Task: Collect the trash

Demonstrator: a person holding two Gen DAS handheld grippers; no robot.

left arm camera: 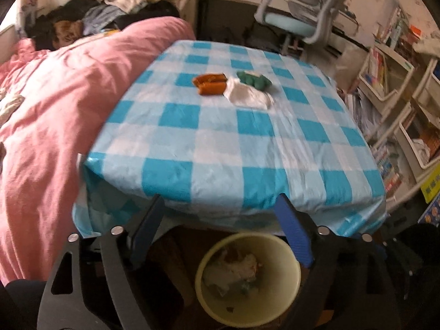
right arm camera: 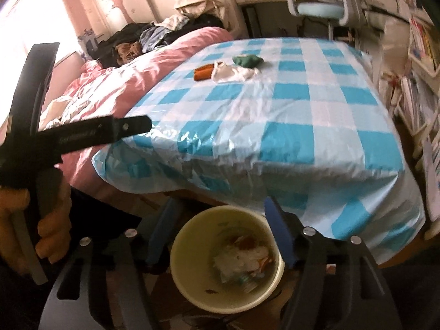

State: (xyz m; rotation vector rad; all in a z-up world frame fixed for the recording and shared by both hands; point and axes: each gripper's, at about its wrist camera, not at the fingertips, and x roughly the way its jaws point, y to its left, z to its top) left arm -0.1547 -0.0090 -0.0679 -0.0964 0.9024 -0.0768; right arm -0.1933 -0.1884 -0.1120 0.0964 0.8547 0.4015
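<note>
The checked desk carries three leftover scraps: white paper, green wrapper, orange wrapper. Below its near edge, the bin already holds rubbish. Both tongs, left and right, hang spread and empty above it.

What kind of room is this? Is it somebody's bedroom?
Most likely a child's bedroom: a bed with a pink duvet, a desk chair by a desk, and shelves of books beside the checked table.
</note>
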